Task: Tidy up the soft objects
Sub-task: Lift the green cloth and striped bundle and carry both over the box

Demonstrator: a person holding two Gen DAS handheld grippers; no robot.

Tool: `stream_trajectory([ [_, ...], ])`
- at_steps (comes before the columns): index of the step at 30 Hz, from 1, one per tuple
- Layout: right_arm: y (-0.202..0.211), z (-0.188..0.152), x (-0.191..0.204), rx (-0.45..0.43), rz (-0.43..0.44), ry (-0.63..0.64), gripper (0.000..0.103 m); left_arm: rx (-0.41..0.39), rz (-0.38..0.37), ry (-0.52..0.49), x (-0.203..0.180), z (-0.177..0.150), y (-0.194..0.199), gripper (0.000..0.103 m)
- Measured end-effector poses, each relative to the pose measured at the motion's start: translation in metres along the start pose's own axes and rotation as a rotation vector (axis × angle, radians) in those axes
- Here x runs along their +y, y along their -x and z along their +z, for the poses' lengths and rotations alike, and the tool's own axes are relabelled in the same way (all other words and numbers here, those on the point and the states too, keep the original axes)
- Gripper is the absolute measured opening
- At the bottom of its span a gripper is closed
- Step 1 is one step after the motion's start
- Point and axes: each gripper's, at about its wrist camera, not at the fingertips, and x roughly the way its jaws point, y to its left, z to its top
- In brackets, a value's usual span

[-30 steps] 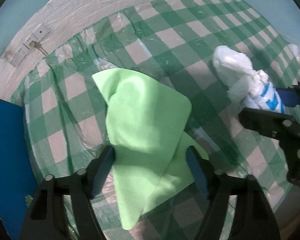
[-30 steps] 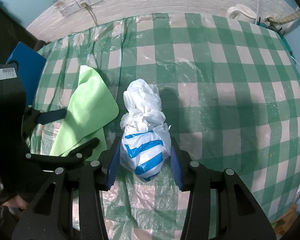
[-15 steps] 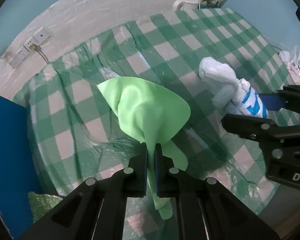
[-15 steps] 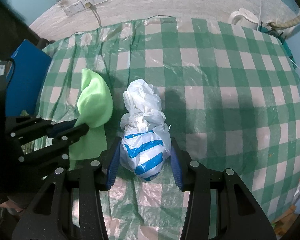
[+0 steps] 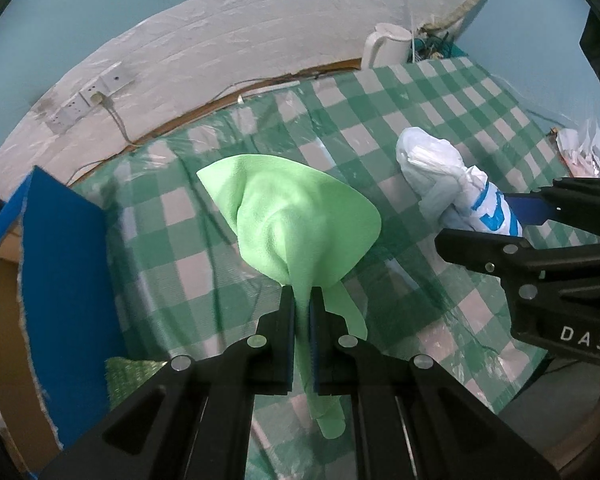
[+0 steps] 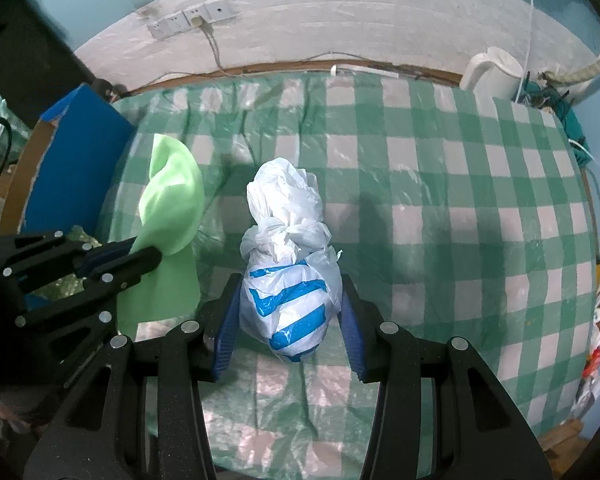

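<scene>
My left gripper [image 5: 301,300] is shut on a light green cloth [image 5: 296,220] and holds it lifted above the checked table; the cloth's tail hangs below the fingers. The cloth also shows in the right wrist view [image 6: 172,200], with the left gripper [image 6: 140,254] pinching it. A knotted white plastic bag with blue stripes [image 6: 290,280] lies on the table between the fingers of my right gripper [image 6: 290,312]; the blue pads sit against its sides. The bag [image 5: 448,184] and the right gripper [image 5: 496,220] show at the right of the left wrist view.
A green-and-white checked tablecloth [image 6: 440,220] under clear plastic covers the table. A blue-lined cardboard box [image 5: 60,260] stands at the left edge. A white kettle [image 6: 492,72], cables and a wall socket strip [image 6: 188,20] are at the back.
My left gripper closed on the green cloth and lifted it off the table, bunching it up. The right gripper stayed around the striped bag.
</scene>
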Motion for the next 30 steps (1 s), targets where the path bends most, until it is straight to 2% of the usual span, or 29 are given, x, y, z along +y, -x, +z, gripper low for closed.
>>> stream_trajectory([
  [30, 0.05, 0.019, 0.098, -0.082, 0.029, 0.155, 0.045, -0.1, 0.09, 0.091, 0.061, -0.035, 0.076, 0.006],
])
